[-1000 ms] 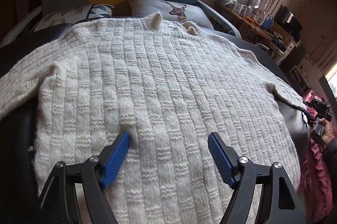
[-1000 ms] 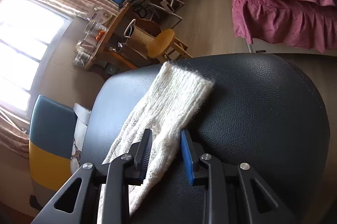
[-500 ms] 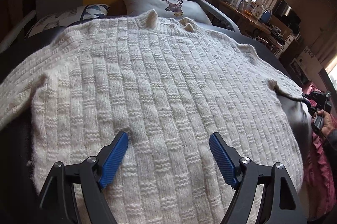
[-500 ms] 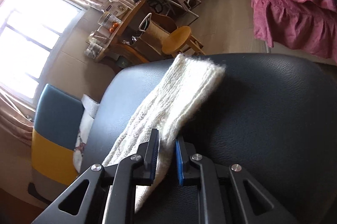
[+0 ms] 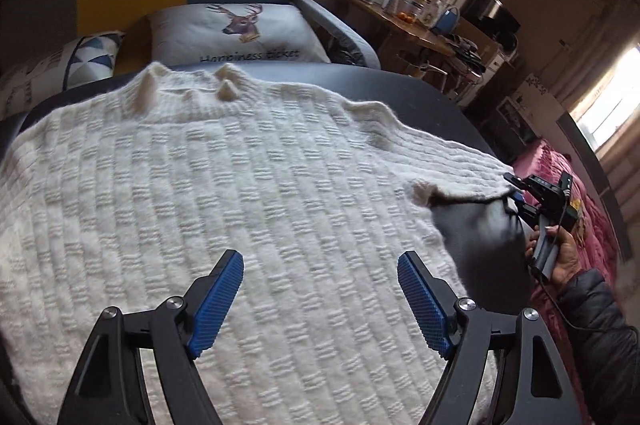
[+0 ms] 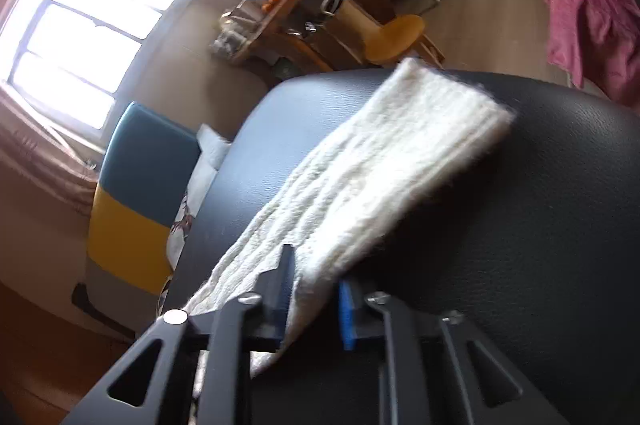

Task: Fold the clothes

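Sweater (image 5: 248, 209): cream, block-knit, spread flat on the dark tabletop (image 5: 420, 97), its hem cut off below the left gripper (image 5: 320, 299), whose jaws stand wide apart above the knit. Right gripper (image 6: 314, 299): jaws clamped on the sleeve (image 6: 384, 185), cuff lying ahead; the view is blurred.

A white pillow (image 5: 236, 33) with a deer's head bore a printed line beneath it that read roughly "Happiness ticket"; the first word was partly unclear.
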`<state>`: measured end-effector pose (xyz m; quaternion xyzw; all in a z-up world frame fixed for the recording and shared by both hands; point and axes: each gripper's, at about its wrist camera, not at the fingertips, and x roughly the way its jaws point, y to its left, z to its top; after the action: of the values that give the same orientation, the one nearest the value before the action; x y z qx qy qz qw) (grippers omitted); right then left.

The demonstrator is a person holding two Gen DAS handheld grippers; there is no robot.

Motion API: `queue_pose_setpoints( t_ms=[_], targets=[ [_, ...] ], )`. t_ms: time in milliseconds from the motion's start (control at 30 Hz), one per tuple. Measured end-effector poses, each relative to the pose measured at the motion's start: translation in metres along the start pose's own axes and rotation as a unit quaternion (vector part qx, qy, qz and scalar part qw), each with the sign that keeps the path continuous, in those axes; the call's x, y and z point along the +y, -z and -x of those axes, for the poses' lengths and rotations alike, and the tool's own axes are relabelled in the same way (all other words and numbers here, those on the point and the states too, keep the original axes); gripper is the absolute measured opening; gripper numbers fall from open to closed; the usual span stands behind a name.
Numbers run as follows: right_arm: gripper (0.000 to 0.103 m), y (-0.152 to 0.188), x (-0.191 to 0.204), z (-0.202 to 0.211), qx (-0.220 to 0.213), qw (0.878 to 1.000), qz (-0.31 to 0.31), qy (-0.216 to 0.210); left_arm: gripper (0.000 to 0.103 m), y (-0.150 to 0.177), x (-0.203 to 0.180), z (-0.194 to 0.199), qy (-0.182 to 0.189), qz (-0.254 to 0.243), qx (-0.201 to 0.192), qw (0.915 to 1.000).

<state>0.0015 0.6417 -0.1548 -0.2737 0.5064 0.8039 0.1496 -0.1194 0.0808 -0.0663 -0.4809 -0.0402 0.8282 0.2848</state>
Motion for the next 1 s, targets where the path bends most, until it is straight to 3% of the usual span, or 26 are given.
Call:
queue_pose_setpoints(
  t_ms=[167, 267, 367, 467, 600, 767, 833, 933, 1000],
  targets=[
    [0.005, 0.003, 0.006, 0.002, -0.039, 0.999, -0.026, -0.012, 0.080, -0.008, -0.029, -0.010, 0.010, -0.016, 0.017, 0.9997],
    [0.005, 0.018, 0.050, 0.003, -0.025, 0.995, 0.094, -0.011, 0.080, -0.017, -0.041, -0.014, 0.015, -0.022, 0.024, 0.9994],
    [0.005, 0.041, 0.093, 0.003, -0.005, 0.977, 0.213, -0.004, 0.081, -0.030, -0.055, -0.017, 0.025, -0.035, 0.026, 0.9987],
    [0.005, 0.066, 0.122, 0.001, 0.003, 0.959, 0.283, -0.006, 0.082, -0.048, -0.071, -0.030, 0.054, -0.026, 0.041, 0.9973],
    [0.005, 0.106, 0.153, -0.014, 0.022, 0.919, 0.394, 0.024, 0.083, -0.078, -0.096, -0.067, 0.099, 0.005, 0.073, 0.9925],
    [0.005, 0.152, 0.162, -0.033, 0.040, 0.861, 0.501, 0.077, 0.083, -0.114, -0.125, -0.118, 0.156, 0.057, 0.114, 0.9794],
    [0.005, 0.166, 0.169, -0.038, 0.039, 0.836, 0.538, 0.098, 0.083, -0.123, -0.132, -0.140, 0.181, 0.083, 0.139, 0.9701],
    [0.005, 0.191, 0.176, -0.046, 0.033, 0.785, 0.603, 0.139, 0.083, -0.132, -0.139, -0.171, 0.211, 0.119, 0.177, 0.9539],
    [0.006, 0.211, 0.176, -0.054, 0.025, 0.734, 0.655, 0.175, 0.083, -0.138, -0.141, -0.185, 0.219, 0.135, 0.192, 0.9472]
  ],
)
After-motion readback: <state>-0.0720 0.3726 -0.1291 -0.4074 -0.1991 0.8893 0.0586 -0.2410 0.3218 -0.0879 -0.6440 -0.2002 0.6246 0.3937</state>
